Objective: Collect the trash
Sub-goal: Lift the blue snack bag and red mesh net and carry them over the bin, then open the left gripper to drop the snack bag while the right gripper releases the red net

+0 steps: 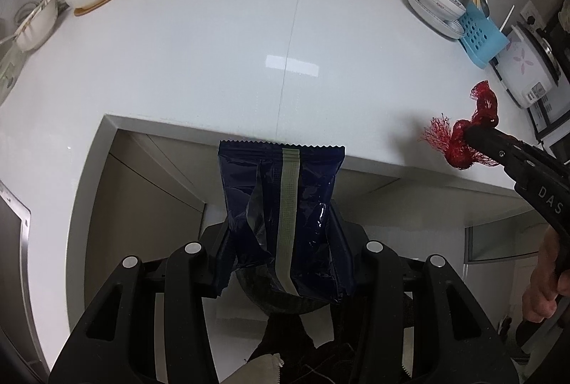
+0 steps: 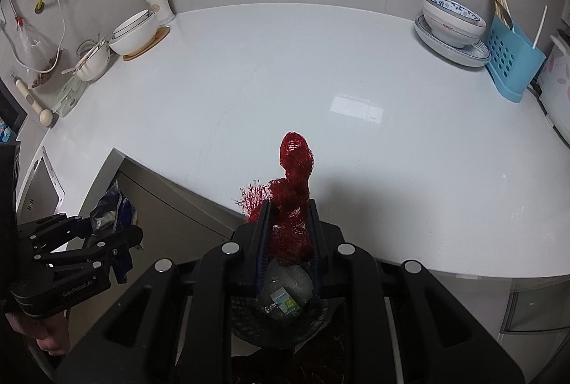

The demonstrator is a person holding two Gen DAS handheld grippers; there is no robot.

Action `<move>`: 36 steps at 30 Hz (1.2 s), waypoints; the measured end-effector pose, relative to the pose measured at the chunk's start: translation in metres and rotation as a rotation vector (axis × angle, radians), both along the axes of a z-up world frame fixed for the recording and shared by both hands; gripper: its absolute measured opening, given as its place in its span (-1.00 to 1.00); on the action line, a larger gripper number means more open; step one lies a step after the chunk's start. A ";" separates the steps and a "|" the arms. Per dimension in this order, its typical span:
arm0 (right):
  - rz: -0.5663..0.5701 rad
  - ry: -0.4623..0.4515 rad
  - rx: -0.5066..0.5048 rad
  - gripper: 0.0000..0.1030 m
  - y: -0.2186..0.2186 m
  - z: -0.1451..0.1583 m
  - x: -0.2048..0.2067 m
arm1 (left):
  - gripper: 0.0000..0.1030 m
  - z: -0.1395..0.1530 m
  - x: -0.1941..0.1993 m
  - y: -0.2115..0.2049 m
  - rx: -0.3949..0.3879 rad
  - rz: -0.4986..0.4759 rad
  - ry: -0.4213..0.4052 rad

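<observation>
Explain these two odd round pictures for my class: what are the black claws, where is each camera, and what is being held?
A person holds two hand-held grippers; a wide-angle camera on each looks along its fingers. In the left camera's picture, the left gripper is shut on a dark blue snack wrapper. In the right camera's picture, the right gripper is shut on a bunch of red mesh netting. Both hang over the front edge of a white kitchen counter. Along the counter's back stand white bowls, a patterned bowl on a plate, and a blue utensil holder. A bin with rubbish shows below.

Bowls (image 2: 133,31) left on counter (image 2: 285,70); plate (image 2: 452,47), utensil rack (image 2: 513,63) right.
</observation>
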State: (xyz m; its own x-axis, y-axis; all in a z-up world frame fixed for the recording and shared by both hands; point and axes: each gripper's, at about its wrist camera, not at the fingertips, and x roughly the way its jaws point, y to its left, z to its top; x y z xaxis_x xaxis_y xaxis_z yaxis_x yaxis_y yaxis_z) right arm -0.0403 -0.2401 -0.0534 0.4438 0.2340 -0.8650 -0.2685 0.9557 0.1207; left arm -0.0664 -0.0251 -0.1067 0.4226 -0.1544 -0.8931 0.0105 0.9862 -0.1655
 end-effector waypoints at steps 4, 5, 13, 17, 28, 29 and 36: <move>0.016 0.015 0.000 -0.66 0.000 -0.009 -0.013 | -0.12 -0.015 -0.009 0.001 -0.002 -0.002 0.016; 0.023 0.020 -0.001 -0.66 0.000 -0.012 -0.016 | -0.12 -0.019 -0.011 0.001 -0.001 -0.004 0.019; 0.095 0.074 0.005 -0.66 0.008 -0.048 -0.042 | -0.12 -0.053 -0.027 0.000 -0.031 -0.021 0.033; 0.122 0.107 0.006 -0.66 0.011 -0.072 -0.049 | -0.12 -0.071 -0.028 -0.001 -0.039 -0.020 0.038; 0.182 0.178 0.003 -0.66 0.020 -0.133 -0.055 | -0.12 -0.123 -0.022 -0.008 -0.027 -0.032 0.040; 0.183 0.184 0.006 -0.66 0.020 -0.137 -0.055 | -0.12 -0.129 -0.022 -0.011 -0.019 -0.038 0.043; 0.161 0.228 0.001 -0.66 0.013 -0.161 -0.048 | -0.12 -0.157 -0.016 -0.017 -0.009 -0.030 0.074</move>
